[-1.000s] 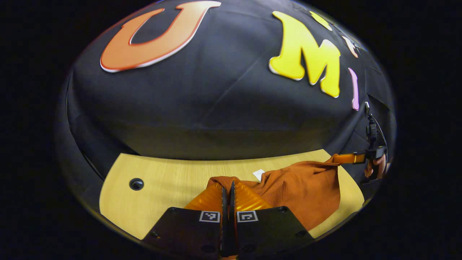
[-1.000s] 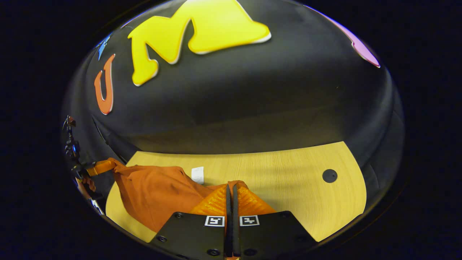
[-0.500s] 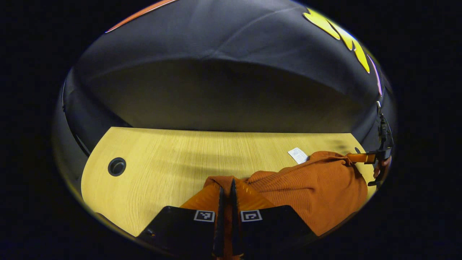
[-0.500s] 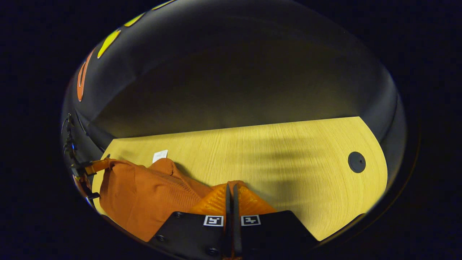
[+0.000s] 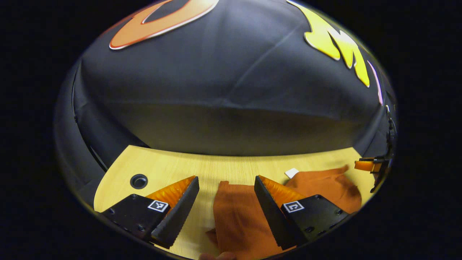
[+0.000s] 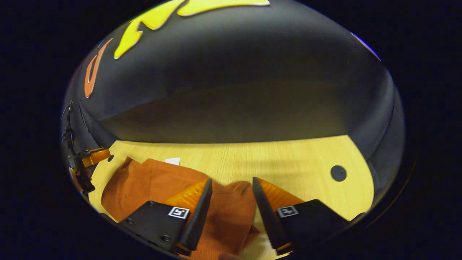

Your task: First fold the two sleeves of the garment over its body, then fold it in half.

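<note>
I have both grippers spread wide with nothing between the fingers. The left gripper [image 5: 225, 196] hangs just above the near left part of the garment [image 5: 238, 216], its jaws standing either side of the cloth without touching it. The right gripper [image 6: 229, 200] does the same over the near right part of the garment [image 6: 151, 178]. The cloth lies flat on the table [image 5: 173, 168], spread left to right, with a small white tag [image 6: 173, 161] at its far edge. I judge the fold in half is laid down — the open jaws suit a release, so the cloth can settle under its own weight. From the left gripper view I see the right gripper [image 5: 366, 165] far right, clear of the cloth.
</note>
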The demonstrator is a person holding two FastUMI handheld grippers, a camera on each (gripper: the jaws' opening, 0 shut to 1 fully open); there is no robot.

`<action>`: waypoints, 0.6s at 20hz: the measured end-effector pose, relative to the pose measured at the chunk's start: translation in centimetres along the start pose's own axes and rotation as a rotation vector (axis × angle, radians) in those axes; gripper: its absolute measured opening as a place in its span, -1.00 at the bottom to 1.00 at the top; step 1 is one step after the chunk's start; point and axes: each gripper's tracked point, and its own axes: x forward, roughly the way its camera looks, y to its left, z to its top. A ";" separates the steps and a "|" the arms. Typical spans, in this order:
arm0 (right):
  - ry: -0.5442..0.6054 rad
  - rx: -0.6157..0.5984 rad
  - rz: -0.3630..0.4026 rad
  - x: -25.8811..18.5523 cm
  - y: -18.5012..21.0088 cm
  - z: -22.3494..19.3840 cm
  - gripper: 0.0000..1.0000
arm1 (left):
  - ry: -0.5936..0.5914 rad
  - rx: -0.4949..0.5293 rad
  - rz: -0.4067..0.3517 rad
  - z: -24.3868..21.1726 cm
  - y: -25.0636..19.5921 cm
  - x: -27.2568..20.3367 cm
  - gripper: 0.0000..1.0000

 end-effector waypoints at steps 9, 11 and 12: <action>-0.351 -0.114 -0.103 -25.1 6.7 6.5 0.72 | -0.353 0.044 0.066 9.1 -1.8 -23.9 0.97; -0.436 -0.111 -0.094 -31.6 9.2 7.2 0.73 | -0.427 0.046 0.059 10.1 -3.3 -30.6 0.96; -0.471 -0.114 -0.094 -34.6 10.3 7.3 0.73 | -0.467 0.048 0.049 10.3 -3.9 -33.7 0.96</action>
